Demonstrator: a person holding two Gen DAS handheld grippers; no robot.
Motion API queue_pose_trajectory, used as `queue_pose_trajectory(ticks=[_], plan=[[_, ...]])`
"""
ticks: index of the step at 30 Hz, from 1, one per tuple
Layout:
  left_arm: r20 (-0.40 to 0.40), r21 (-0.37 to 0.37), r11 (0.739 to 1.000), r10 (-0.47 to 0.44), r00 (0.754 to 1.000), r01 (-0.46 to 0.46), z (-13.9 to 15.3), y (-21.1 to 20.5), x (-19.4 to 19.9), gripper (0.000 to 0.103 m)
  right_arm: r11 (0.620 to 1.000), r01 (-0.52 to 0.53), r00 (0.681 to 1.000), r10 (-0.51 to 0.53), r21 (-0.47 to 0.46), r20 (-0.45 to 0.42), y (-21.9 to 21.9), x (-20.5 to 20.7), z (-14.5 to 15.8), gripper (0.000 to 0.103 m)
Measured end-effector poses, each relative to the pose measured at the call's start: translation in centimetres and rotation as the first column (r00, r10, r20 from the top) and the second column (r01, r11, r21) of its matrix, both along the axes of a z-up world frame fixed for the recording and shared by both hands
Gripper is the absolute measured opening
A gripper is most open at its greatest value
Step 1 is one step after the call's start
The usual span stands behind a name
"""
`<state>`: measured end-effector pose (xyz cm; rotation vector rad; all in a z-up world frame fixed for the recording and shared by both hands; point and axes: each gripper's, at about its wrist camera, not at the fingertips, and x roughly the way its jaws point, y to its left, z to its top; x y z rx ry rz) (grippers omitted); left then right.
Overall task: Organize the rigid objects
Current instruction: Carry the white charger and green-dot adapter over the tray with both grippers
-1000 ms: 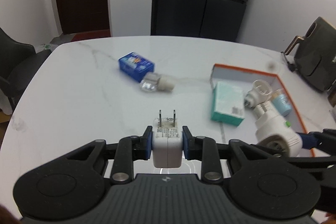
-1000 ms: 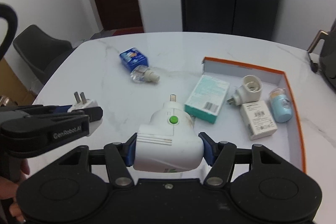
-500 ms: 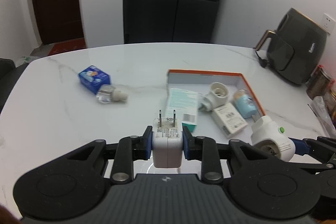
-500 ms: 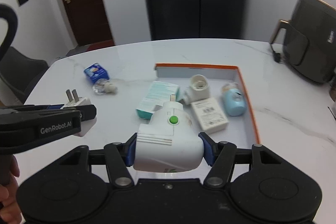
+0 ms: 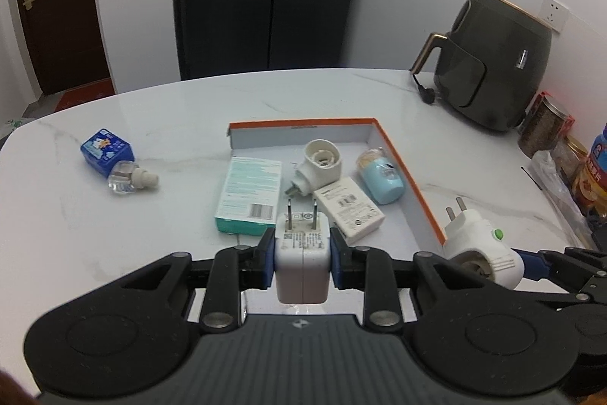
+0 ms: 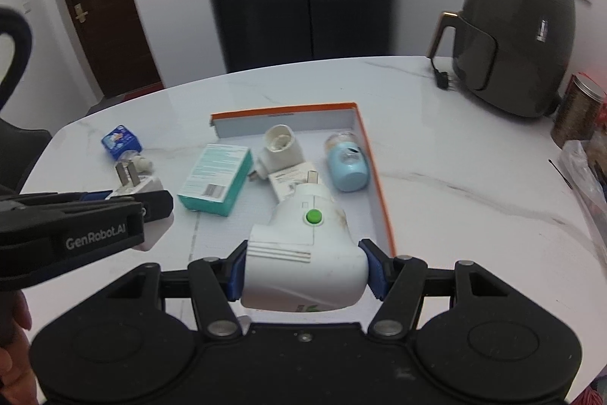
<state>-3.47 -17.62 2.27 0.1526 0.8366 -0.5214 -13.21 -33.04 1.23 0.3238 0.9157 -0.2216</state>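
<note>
**A:** What does your left camera show?

**B:** My left gripper (image 5: 302,262) is pinching a small white square charger block with two metal prongs (image 5: 302,253), blue pads tight on both its sides, prongs pointing up the frame. A second ago the orange-edged white cardboard tray (image 5: 421,192) sat at the right of the frame; now it lies at centre, just above the charger. In it are a teal box (image 5: 248,194), a white socket adapter (image 5: 318,167), a flat white labelled adapter (image 5: 347,207) and a pale blue bottle (image 5: 381,179). At lower right my other hand's load shows just outside the tray's orange rim.

**A:** And the right camera?

**B:** My right gripper (image 6: 303,270) clamps a bulky white plug-in device with a green button (image 6: 303,253), pads spread wide on its flanks. The tray (image 6: 373,177) has slid from the right to the middle, and the device hangs over its near end.

**A:** Meaning?

**B:** I judge both are nearly ready to set down. A blue packet (image 5: 106,150) and a clear refill bottle (image 5: 127,175) wait at left on the marble table (image 5: 170,124).
</note>
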Motion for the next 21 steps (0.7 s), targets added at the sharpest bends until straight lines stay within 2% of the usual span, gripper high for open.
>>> queue_pose_trajectory(ticks=[21], plan=[[-0.038,0.011,1.000,0.016,0.999,-0.016,-1.7,-2.5,0.8,0.029,1.000,0.001,0.999,-0.001,-0.001,-0.047,-3.3,1.7,-3.0,0.072]])
